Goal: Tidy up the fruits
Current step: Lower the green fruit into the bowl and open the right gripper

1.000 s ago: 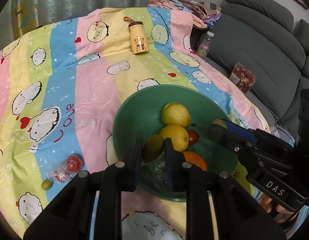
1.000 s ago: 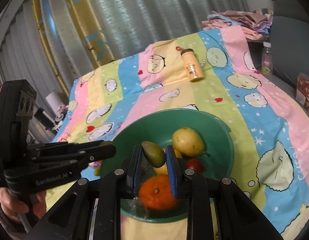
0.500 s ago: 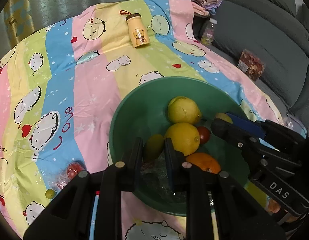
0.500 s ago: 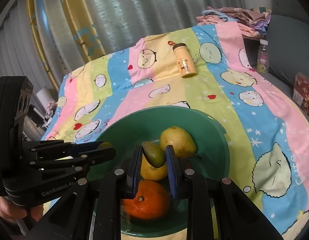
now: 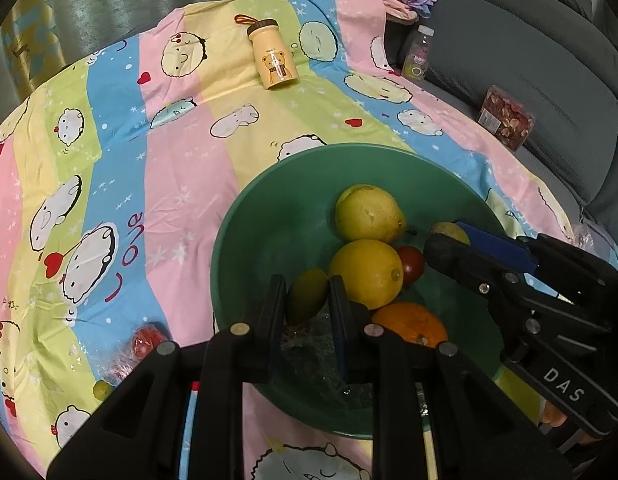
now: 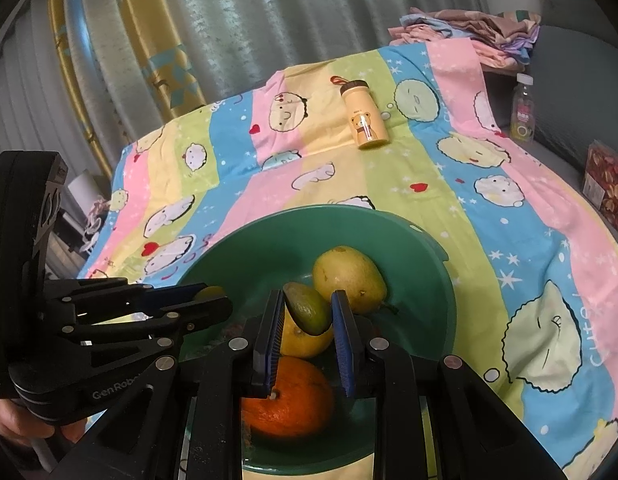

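Both grippers over a green bowl [image 5: 245, 240] near the front edge of a table draped in a striped cartoon cloth [image 5: 109, 160]; wide bare cloth beyond and to the left. Left gripper [image 5: 307, 300] clamped on a small green fruit [image 5: 307, 296] low inside the bowl's near wall, beside a lemon [image 5: 367, 272]. Right gripper [image 6: 307, 312] clamped on a second green fruit [image 6: 309, 308] above the lemon and an orange [image 6: 289, 400], pear [image 6: 349, 276] just behind. Since a second ago, left gripper lower and further in over the bowl; right one about where it was. Yellow flask [image 5: 273, 60] lying at the far side; grey sofa [image 5: 529, 60] right, curtains [image 6: 229, 20] behind.
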`<state>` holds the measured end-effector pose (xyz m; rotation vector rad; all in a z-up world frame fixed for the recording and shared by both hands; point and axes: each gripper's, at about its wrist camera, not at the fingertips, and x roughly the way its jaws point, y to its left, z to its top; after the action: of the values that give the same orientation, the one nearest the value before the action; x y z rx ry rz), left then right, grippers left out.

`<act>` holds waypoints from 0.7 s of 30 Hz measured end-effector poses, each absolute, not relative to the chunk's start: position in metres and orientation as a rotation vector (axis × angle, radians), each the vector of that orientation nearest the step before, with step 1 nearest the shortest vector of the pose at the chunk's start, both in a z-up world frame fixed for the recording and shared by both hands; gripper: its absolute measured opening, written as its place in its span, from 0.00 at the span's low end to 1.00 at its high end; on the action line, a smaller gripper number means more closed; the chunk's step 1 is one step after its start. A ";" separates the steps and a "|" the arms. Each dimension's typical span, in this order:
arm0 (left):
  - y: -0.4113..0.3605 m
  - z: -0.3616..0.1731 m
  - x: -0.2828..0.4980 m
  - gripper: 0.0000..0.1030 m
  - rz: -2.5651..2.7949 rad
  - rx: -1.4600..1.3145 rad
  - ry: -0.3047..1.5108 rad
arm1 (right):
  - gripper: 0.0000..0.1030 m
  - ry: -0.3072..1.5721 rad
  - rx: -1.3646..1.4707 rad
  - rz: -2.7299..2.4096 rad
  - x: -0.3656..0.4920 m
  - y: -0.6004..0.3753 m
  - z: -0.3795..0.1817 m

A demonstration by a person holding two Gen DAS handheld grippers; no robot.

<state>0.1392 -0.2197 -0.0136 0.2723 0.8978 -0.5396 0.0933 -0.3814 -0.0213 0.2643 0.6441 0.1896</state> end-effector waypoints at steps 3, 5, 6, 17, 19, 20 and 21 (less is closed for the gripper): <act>-0.220 -0.014 0.140 0.21 -0.535 0.277 0.901 | 0.25 0.644 0.265 0.190 0.093 -0.382 -0.021; -0.220 -0.015 0.140 0.21 -0.535 0.278 0.902 | 0.25 0.645 0.264 0.189 0.093 -0.381 -0.022; -0.220 -0.015 0.140 0.21 -0.535 0.280 0.902 | 0.25 0.645 0.264 0.190 0.093 -0.381 -0.022; -0.224 -0.020 0.141 0.21 -0.525 0.302 0.914 | 0.25 0.650 0.259 0.188 0.093 -0.381 -0.025; -0.225 -0.021 0.141 0.21 -0.525 0.304 0.916 | 0.25 0.652 0.259 0.187 0.092 -0.381 -0.025; -0.225 -0.022 0.141 0.21 -0.525 0.306 0.916 | 0.25 0.654 0.260 0.188 0.092 -0.381 -0.026; -0.226 -0.022 0.141 0.21 -0.523 0.307 0.916 | 0.25 0.655 0.261 0.189 0.092 -0.382 -0.027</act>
<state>0.1406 -0.2255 -0.0223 0.3074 0.9162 -0.5231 0.0917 -0.3818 -0.0272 0.2611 0.6552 0.1894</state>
